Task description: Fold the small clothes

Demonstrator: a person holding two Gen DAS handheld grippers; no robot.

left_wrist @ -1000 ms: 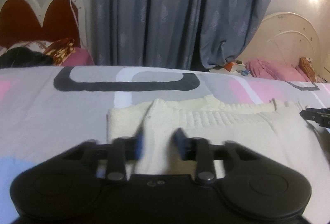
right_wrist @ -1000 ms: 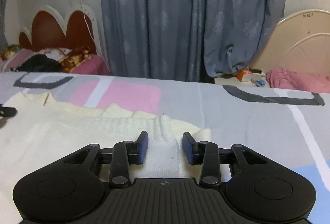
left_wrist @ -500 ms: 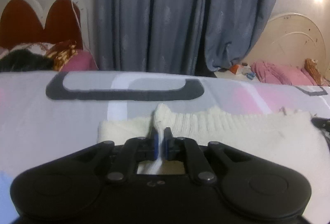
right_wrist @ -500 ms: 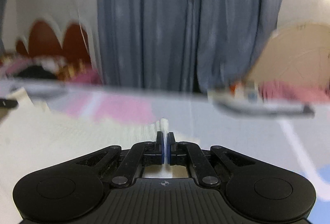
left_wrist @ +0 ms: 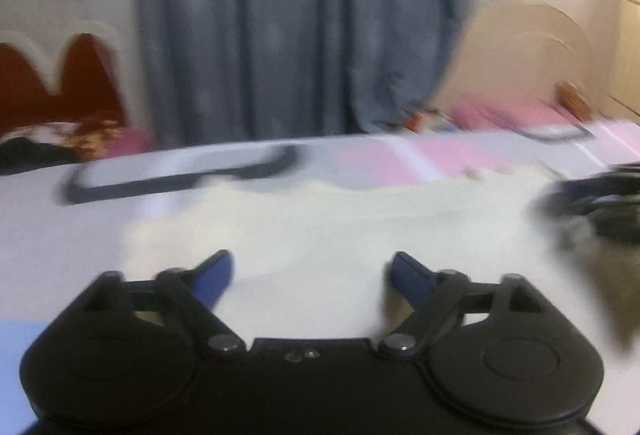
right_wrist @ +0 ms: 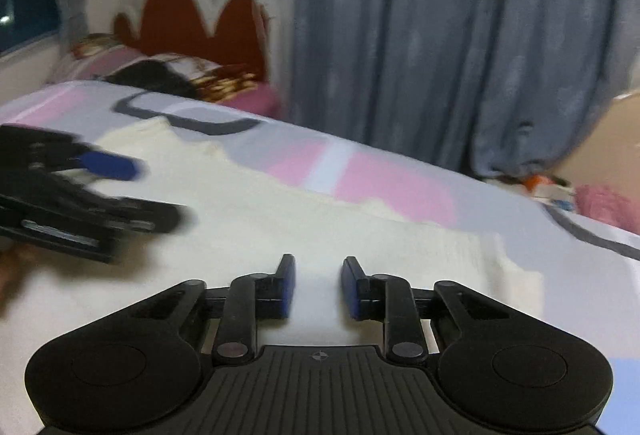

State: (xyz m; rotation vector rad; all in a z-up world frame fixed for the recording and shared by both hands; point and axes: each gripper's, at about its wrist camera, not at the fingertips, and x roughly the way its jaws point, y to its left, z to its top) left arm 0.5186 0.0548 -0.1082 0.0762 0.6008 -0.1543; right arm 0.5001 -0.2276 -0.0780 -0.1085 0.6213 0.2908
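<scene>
A cream knitted sweater point(left_wrist: 328, 219) lies flat on the bed; it also shows in the right wrist view point(right_wrist: 280, 219). My left gripper point(left_wrist: 310, 275) is open wide and empty, just above the sweater's near part. My right gripper point(right_wrist: 318, 285) is open and empty over the sweater. The left gripper appears blurred at the left of the right wrist view point(right_wrist: 80, 191), and the right gripper appears blurred at the right of the left wrist view point(left_wrist: 600, 203). Both views are motion-blurred.
The bed sheet point(right_wrist: 380, 175) is grey, pink and white with dark outlines. Blue-grey curtains point(left_wrist: 288, 27) hang behind. A red headboard point(right_wrist: 200, 23) with pillows is at the left and a cream headboard point(left_wrist: 540, 47) at the right.
Both grippers were shut on folds of the sweater half a second ago; now both have opened and let go. Both have shifted, and the sweater lies flatter.
</scene>
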